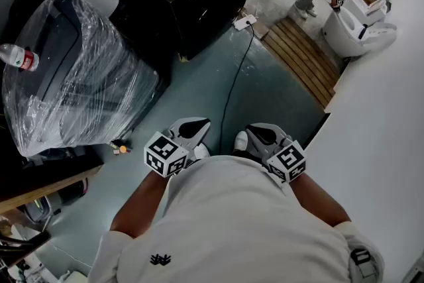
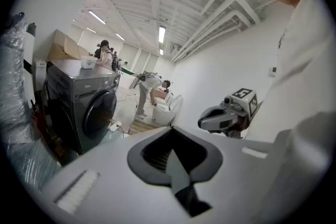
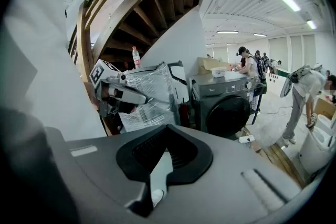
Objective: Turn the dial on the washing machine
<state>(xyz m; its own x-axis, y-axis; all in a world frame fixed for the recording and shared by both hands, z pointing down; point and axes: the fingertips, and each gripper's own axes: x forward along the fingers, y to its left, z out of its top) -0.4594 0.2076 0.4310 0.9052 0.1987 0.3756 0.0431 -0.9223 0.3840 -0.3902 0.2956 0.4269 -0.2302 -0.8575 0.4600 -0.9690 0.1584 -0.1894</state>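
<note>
Head view shows my left gripper [image 1: 190,134] and right gripper [image 1: 264,136] close to my body, both with jaws fully together and empty, and the washing machine [image 1: 199,3] well apart across the floor. I think closed jaws can only bump its small dial [image 3: 248,84], and the floor cable [image 1: 233,86] may trip me.

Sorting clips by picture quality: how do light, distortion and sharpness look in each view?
Head view: dim overall, the washing machine almost black, the plastic wrap glinting. Left gripper view: strong fisheye bending, black corners, the ceiling lamp glaring. Right gripper view: the same bending, a lamp strip blown out, far background fairly sharp.
</note>
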